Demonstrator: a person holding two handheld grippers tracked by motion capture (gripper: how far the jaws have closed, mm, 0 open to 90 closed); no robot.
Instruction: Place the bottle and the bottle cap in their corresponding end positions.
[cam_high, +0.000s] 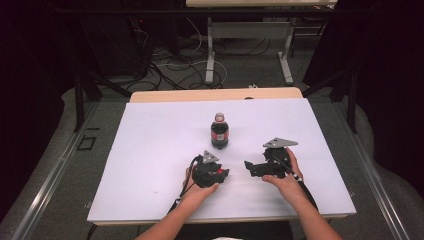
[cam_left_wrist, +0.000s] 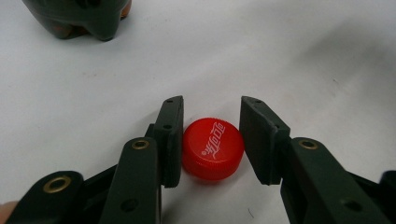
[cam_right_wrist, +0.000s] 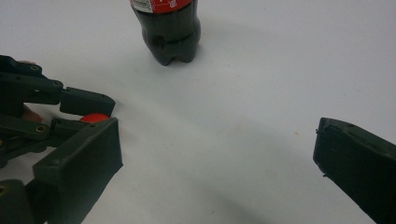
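Two tools are in my hands over the white-topped table (cam_high: 150, 150). My left tool (cam_left_wrist: 211, 140) sits low at the near middle of the table, and its black jaws stand on either side of a small round red plastic bottle cap (cam_left_wrist: 213, 148) with white lettering on top. The cap lies flat on the table, right side up. In the left gripper view the left jaw's pad touches the cap's rim, and the right pad is just beside the rim with a thin sliver of shadow between, so I cannot tell whether that side presses; the jaws are drawn in as close as they go, clenched about the cap.

My right tool (cam_right_wrist: 217, 154) is released, its two black jaws standing wide apart with bare table between them. It rests near the left tool, on its right in the high view, with the grey three-cornered plate on top.

A dark cola bottle with a red label (cam_high: 219, 132) stands upright on the table, just beyond the left tool and toward the far edge. Its mouth is uncapped in the high view. From the right gripper view, the bottle's lobed base (cam_right_wrist: 170, 39) sits ahead, well apart from the cap.
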